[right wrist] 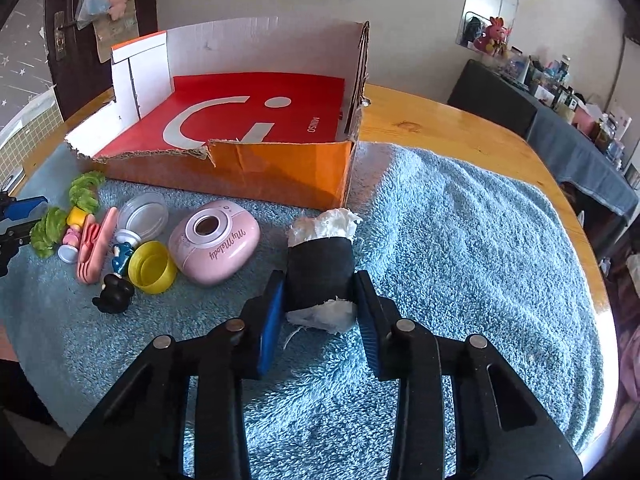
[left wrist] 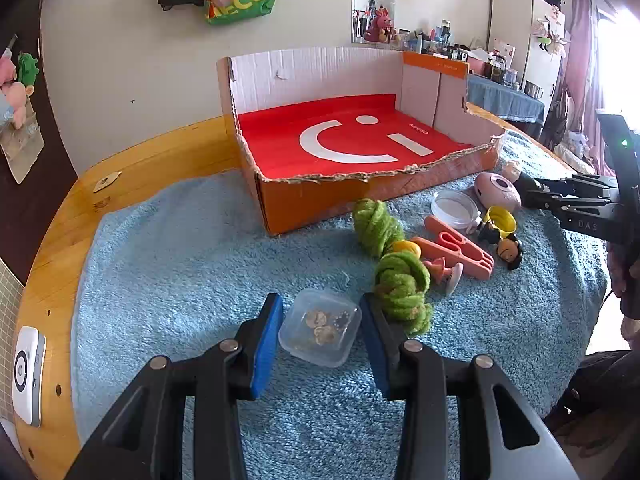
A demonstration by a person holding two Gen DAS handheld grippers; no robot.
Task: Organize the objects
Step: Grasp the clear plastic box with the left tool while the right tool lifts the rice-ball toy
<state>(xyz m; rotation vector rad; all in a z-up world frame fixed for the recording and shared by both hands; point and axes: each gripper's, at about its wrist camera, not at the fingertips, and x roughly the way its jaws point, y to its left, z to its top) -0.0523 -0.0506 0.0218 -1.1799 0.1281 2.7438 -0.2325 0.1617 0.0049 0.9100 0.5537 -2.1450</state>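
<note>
Blue towel (left wrist: pixel 200 248) on desk (left wrist: pixel 132 176): left tongs (left wrist: pixel 322 330) clamped clear tub (left wrist: pixel 320 326), right tongs (right wrist: pixel 320 298) clamped black-wrapped roll (right wrist: pixel 320 270); next, prob. lift both into cardboard box (right wrist: pixel 256 168).

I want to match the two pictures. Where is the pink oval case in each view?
Left wrist view: pink oval case at far right, beside the right tool's tip.
Right wrist view: pink oval case left of centre, on the blue towel.
Shared landmark: yellow cap next to it.
</note>
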